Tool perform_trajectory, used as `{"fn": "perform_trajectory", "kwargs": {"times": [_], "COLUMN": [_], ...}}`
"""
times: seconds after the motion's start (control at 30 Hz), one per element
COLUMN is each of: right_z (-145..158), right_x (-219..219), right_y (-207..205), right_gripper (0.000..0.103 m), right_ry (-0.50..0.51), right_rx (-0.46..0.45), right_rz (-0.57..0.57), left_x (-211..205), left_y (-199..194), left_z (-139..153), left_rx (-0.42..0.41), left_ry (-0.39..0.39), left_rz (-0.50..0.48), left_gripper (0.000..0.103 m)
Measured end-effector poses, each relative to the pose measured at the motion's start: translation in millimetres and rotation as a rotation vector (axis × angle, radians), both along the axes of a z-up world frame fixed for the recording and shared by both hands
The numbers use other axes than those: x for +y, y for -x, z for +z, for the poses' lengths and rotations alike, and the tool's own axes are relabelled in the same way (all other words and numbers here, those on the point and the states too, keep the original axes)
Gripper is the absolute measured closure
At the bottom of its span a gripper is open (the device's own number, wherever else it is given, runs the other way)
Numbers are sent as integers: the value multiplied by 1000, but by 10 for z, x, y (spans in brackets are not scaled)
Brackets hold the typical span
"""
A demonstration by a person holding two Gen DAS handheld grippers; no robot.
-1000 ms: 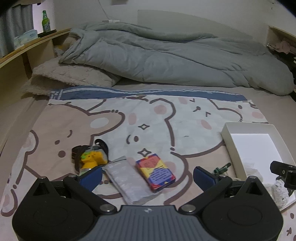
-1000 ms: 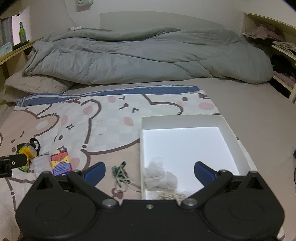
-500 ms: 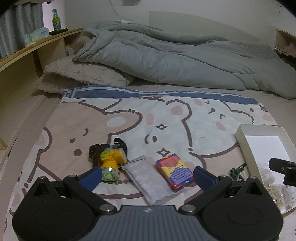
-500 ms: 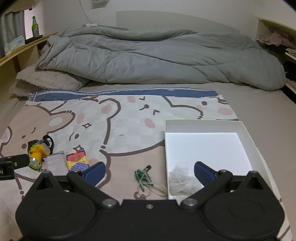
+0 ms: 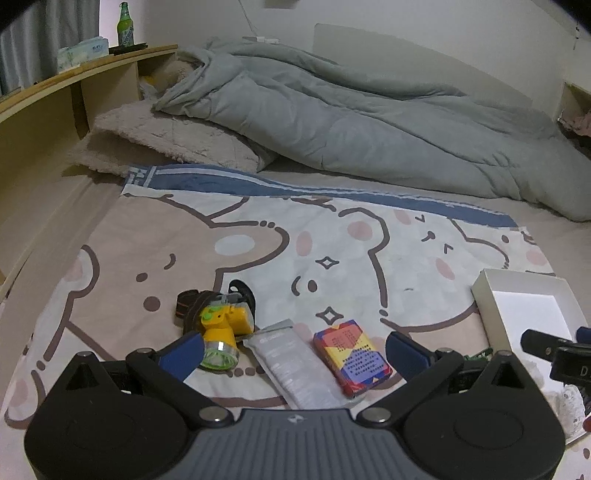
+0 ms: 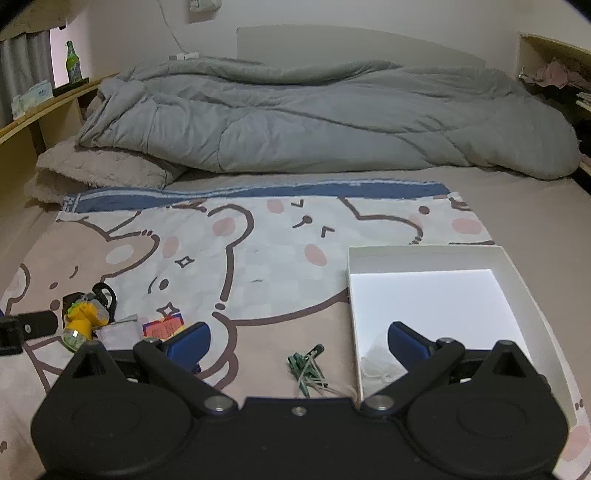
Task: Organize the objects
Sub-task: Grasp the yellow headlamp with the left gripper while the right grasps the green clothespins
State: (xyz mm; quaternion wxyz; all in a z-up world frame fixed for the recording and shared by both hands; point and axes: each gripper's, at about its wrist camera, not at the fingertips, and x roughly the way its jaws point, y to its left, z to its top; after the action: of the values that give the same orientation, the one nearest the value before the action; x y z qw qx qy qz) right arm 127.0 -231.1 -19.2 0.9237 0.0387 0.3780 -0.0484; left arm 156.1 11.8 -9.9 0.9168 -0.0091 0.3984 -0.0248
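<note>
On the cartoon bear sheet lie a yellow headlamp [image 5: 221,325] with a black strap, a grey pouch [image 5: 291,362] and a colourful card box [image 5: 351,356]. My left gripper [image 5: 295,350] is open and empty, just above and in front of them. A white tray [image 6: 436,295] sits to the right, with crumpled clear plastic [image 6: 376,367] at its near end. A green clip with rubber bands [image 6: 306,369] lies left of the tray. My right gripper [image 6: 297,338] is open and empty above the clip. The headlamp [image 6: 83,315], pouch [image 6: 118,332] and card box [image 6: 164,326] also show in the right wrist view.
A grey duvet [image 6: 314,122] and a fluffy pillow [image 5: 173,144] lie across the back of the bed. A wooden shelf [image 5: 74,85] runs along the left with a green bottle [image 5: 125,24] and tissues. Another shelf [image 6: 554,66] holds clothes at the right.
Both grippers have pulled back and swung left. The objects now appear further right in both views, and the tray sits at the far right of the left wrist view. Nothing was grasped.
</note>
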Motion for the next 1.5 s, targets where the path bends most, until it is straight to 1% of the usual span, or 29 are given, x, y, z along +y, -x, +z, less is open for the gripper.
{"fn": "perform_trajectory", "kwargs": {"times": [0.07,0.17,0.27,0.3,0.37,0.47,0.57,0.6,0.63,0.7,0.73,0.77,0.83,0.97,1.1,1.17,1.27,1.5], "right_z": [-37,-101,-186,-219,-300,-430,-540,-572,-604,-665,-691,-716,-755,-817,-885,-913,-948,-955], "right_x": [-10,7,-4,-14,-46,-77,-97,-108,-121,-154,-170,-181,-196,-203,-222,-226,-233,-222], "right_y": [-58,-142,-242,-277,-354,-449,-523,-545,-568,-618,-638,-659,-687,-732,-784,-811,-831,-833], "right_gripper": [0,0,1,1,8,14,20,22,24,28,32,36,40,50,54,57,57,58], "right_ry": [-22,-27,-34,-44,-61,-66,-70,-77,-86,-111,-125,-138,-154,-172,-192,-197,-202,-167], "right_rx": [5,6,25,34,56,91,123,133,145,173,185,196,211,235,257,265,275,293], "right_rz": [17,49,56,56,53,50,63,67,71,75,77,80,88,98,106,110,115,130], "left_x": [40,125,232,265,327,413,483,510,537,596,629,650,687,715,723,714,700,630], "left_y": [-40,-103,-208,-237,-314,-446,-575,-619,-668,-754,-796,-829,-888,-975,-1049,-1083,-1121,-1162], "left_z": [-23,-87,-196,-219,-282,-384,-482,-517,-550,-604,-634,-664,-732,-868,-990,-1042,-1114,-1224], "left_rx": [-10,-24,-6,0,11,36,62,73,86,107,119,129,154,189,230,245,261,268], "left_ry": [-21,-70,-113,-118,-126,-116,-106,-103,-101,-90,-79,-69,-54,-27,19,19,-9,-49], "left_rz": [-2,9,33,39,50,73,93,98,105,125,134,136,134,127,122,124,137,133], "left_gripper": [0,0,1,2,5,8,15,19,24,29,32,34,40,46,54,55,55,55]}}
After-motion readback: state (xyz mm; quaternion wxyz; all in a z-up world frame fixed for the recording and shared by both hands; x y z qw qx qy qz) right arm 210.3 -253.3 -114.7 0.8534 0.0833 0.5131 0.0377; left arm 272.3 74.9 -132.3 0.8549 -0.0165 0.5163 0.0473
